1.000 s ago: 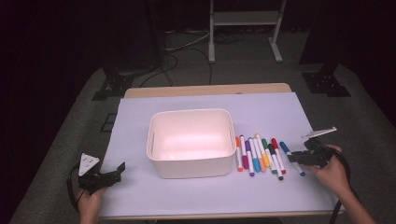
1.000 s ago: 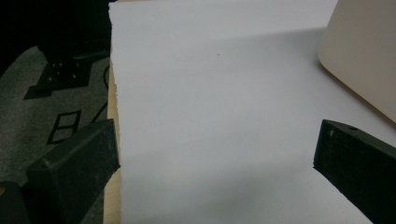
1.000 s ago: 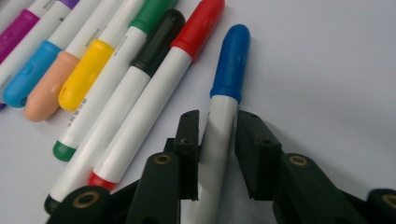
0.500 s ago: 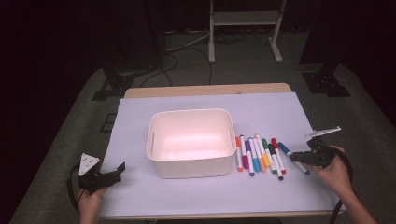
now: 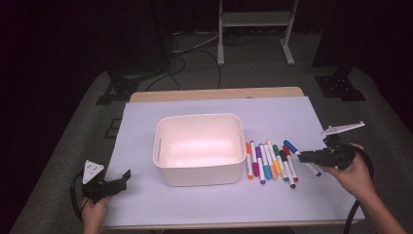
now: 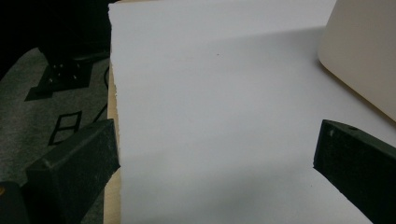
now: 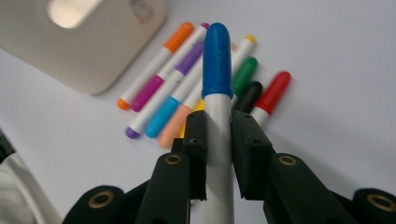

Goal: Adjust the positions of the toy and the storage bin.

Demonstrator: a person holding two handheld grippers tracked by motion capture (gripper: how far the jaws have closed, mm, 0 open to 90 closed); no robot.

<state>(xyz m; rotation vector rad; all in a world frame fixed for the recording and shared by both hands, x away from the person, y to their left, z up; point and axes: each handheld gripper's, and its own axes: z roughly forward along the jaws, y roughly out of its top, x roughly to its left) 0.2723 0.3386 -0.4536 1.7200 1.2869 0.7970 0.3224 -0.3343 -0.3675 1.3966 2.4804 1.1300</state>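
My right gripper is shut on a white marker with a blue cap, held just above the table at the right end of the marker row. In the right gripper view the blue marker sticks out past the pads, clamped around its white barrel. Several other markers lie side by side on the white sheet, right of the cream bin. My left gripper rests open near the front left corner, and its jaws stand wide apart over bare sheet.
The bin's wall stands to the right in the left gripper view. The table's left edge lies by the left jaw. Stand legs and cables sit on the floor beyond the table.
The right gripper has lifted off the sheet with the blue marker clamped in it. The left gripper has stayed where it was.
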